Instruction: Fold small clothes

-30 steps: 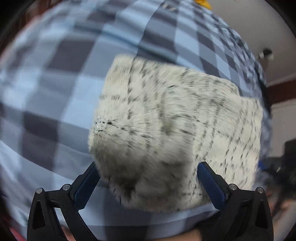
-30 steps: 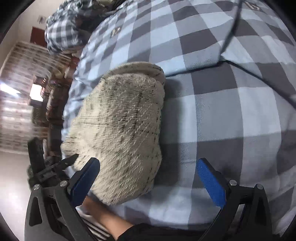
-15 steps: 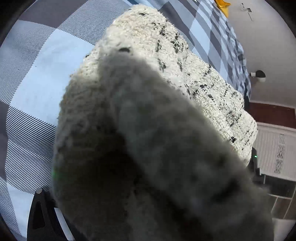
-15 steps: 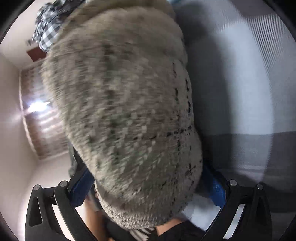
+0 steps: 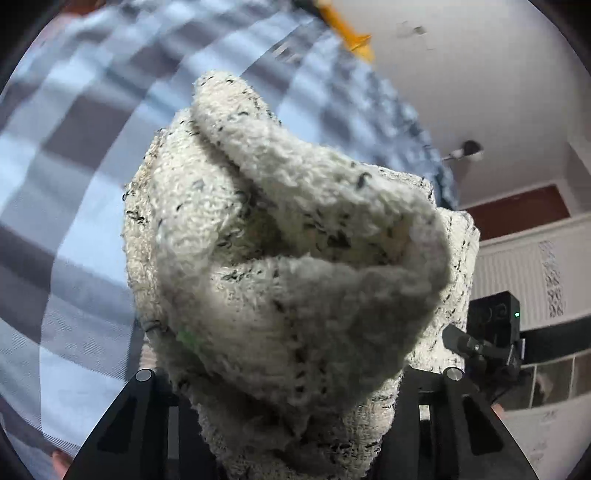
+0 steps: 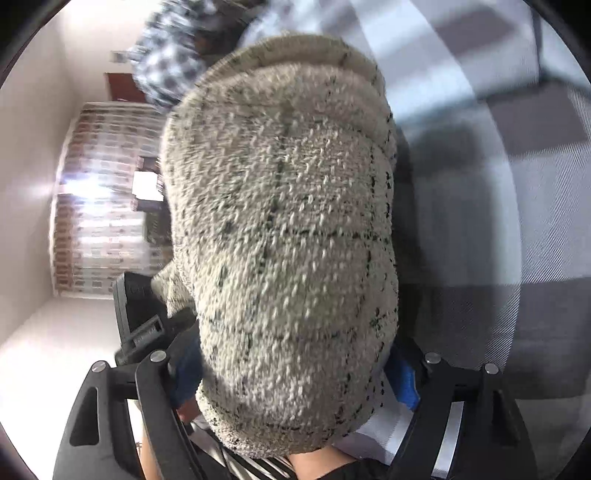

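A cream knitted garment (image 5: 295, 258) with black flecks hangs bunched and lifted off the blue-grey checked bedspread (image 5: 74, 184). My left gripper (image 5: 295, 387) is closing on its lower end; the cloth fills the gap and hides the fingertips. In the right wrist view the same knit (image 6: 288, 240) fills the middle, above the bedspread (image 6: 498, 221). My right gripper (image 6: 295, 373) is closing too, with the garment between its jaws and a blue pad (image 6: 406, 380) against the cloth's side.
The right gripper's body (image 5: 491, 332) shows at the right of the left wrist view, the left one's (image 6: 136, 314) at the left of the right wrist view. An orange object (image 5: 347, 26) lies at the bed's far end. Crumpled checked cloth (image 6: 166, 55) lies further back. A curtained window (image 6: 92, 203) stands beyond.
Both grippers went from open beside the flat garment to closed in around it. The garment has been gathered and raised off the bedspread, its end now folded over.
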The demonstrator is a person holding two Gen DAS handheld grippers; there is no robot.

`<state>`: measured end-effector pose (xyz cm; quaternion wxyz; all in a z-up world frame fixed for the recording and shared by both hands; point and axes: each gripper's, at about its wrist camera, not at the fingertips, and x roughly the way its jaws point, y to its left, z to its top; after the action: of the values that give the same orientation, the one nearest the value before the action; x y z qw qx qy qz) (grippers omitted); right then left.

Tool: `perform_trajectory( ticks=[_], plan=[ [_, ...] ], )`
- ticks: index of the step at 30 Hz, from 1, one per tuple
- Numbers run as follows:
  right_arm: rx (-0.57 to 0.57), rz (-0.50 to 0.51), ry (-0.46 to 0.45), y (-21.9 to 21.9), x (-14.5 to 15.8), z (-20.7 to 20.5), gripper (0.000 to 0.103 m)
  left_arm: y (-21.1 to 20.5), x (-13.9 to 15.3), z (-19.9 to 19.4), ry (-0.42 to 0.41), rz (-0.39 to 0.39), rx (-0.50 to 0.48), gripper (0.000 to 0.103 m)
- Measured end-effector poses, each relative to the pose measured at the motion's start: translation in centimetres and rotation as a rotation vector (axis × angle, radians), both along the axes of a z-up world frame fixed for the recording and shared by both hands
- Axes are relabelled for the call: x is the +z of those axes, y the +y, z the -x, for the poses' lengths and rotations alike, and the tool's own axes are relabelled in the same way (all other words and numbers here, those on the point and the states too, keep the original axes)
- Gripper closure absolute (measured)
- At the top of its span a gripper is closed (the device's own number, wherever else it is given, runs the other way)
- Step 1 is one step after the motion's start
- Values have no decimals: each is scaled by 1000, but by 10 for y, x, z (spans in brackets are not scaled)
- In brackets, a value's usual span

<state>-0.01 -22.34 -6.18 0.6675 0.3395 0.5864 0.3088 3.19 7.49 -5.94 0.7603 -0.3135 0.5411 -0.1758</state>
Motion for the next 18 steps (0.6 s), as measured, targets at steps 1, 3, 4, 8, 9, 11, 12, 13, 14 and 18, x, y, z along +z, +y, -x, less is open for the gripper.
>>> perform_trajectory(
  ticks=[1,3,4,8,9,11,12,13,14,18],
  plan=[
    [-7,-11,-29,-1,9,1,25,-3,11,-2,-33,-5,1,60],
    [-22,-25,-87,-4,25,-1,25,-13,26,-11,-79,-19,1,60],
    [-35,-27,-108,-4,30,-5,25,-18,31,-18,-94,-26,0,60],
    [-109,-23,-159,-14,44,-43,25,-36,34,-61,-91,14,18,60],
    [-121,-19,-160,-13,43,-47,25,-38,31,-71,-87,22,18,60],
    [-153,-10,-160,-17,40,-69,25,-51,26,-98,-89,13,3,60],
    [-161,-2,-160,-21,40,-72,25,-55,23,-107,-89,7,-3,60],
    [-168,7,-158,-21,39,-78,25,-59,16,-120,-81,4,-9,60],
    [-176,16,-155,-21,35,-89,25,-62,10,-130,-72,3,-10,60],
    [-212,46,-98,-22,8,-123,25,-64,-23,-158,4,-13,6,59]
  ],
)
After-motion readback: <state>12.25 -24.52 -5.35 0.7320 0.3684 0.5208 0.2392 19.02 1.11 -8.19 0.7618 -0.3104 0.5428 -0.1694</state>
